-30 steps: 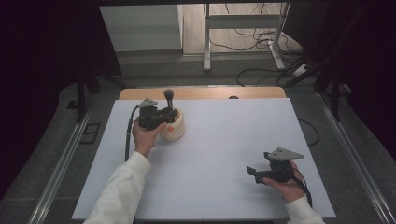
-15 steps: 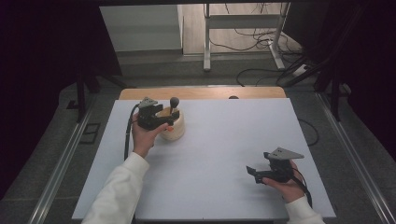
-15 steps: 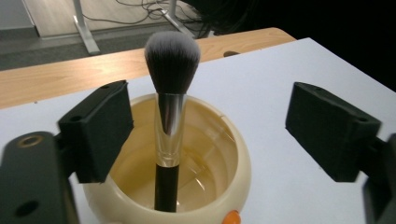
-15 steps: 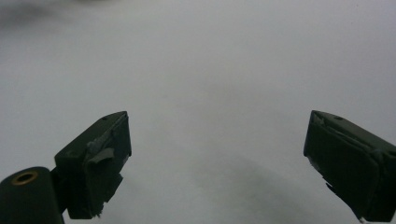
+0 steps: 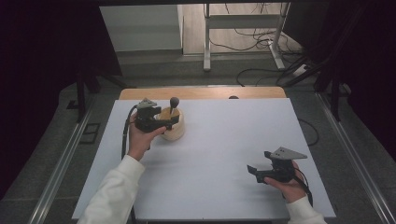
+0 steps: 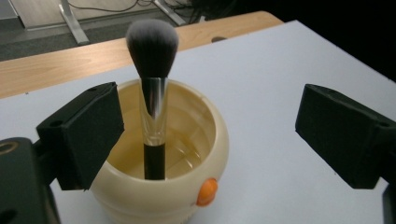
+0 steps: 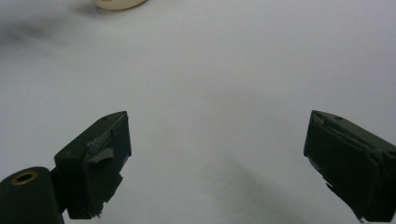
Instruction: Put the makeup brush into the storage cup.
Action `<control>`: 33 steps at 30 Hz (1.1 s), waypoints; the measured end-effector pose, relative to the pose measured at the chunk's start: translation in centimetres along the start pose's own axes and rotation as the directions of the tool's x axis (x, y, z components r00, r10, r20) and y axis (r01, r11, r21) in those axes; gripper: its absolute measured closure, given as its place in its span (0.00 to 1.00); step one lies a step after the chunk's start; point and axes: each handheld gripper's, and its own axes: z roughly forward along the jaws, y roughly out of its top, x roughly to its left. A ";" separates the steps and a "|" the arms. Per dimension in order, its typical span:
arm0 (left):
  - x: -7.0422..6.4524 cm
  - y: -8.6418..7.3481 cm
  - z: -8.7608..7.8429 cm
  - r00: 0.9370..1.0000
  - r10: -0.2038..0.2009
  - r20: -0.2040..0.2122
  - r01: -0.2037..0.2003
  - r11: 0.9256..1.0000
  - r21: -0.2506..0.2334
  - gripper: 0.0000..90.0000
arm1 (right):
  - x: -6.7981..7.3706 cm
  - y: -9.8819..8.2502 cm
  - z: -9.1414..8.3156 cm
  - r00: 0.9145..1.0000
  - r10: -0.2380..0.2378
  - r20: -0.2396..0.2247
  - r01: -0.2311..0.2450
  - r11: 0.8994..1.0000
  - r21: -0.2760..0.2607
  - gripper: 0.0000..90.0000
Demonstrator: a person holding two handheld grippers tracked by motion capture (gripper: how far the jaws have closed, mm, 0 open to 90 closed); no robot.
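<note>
High view. A makeup brush [image 5: 173,105] stands in a cream round pot [image 5: 173,127] near the far left corner of the white table [image 5: 219,154]. Its long axis runs nearly upright, bristle head up, handle end down inside the pot. The left hand-held gripper [image 5: 169,122] sits at the pot's near-left side, its jaws reaching over the rim; they have just been opening, and the brush is between them but no longer pinched. The right hand-held gripper [image 5: 254,171] rests near the near right corner, well apart from the pot, with its jaws spread and nothing between them.

Left gripper view. The brush [image 6: 153,93] rises from the pot [image 6: 163,186], leaning slightly against the far wall: dark fluffy head on top, silver ferrule, clear neck, black handle below. The pot holds the brush alone; its inside is glossy and pale yellow. A small orange knob [image 6: 207,192] sits on its outer wall. Both black jaws stand wide, clear of the brush. No writing can be read.

Right gripper view. Two spread jaws with worn padding hover over bare table [image 7: 210,70]; the pot's base [image 7: 119,3] lies at the upper edge.
</note>
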 end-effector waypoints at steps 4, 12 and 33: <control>-0.7 0.0 -0.3 0.999 0.037 -0.005 -0.037 0.999 0.023 0.09 | 0.0 0.1 0.1 1.000 -0.024 0.001 0.024 1.000 -0.003 0.09; -2.0 -0.8 -1.4 0.997 0.080 0.020 -0.080 0.996 0.033 0.10 | -0.1 0.1 0.3 1.000 -0.025 0.005 0.025 1.000 0.006 0.10; -2.8 -7.2 -5.4 0.997 0.077 -0.019 -0.076 0.995 0.063 0.11 | 0.2 0.2 0.5 0.999 -0.037 0.007 0.037 0.999 0.010 0.10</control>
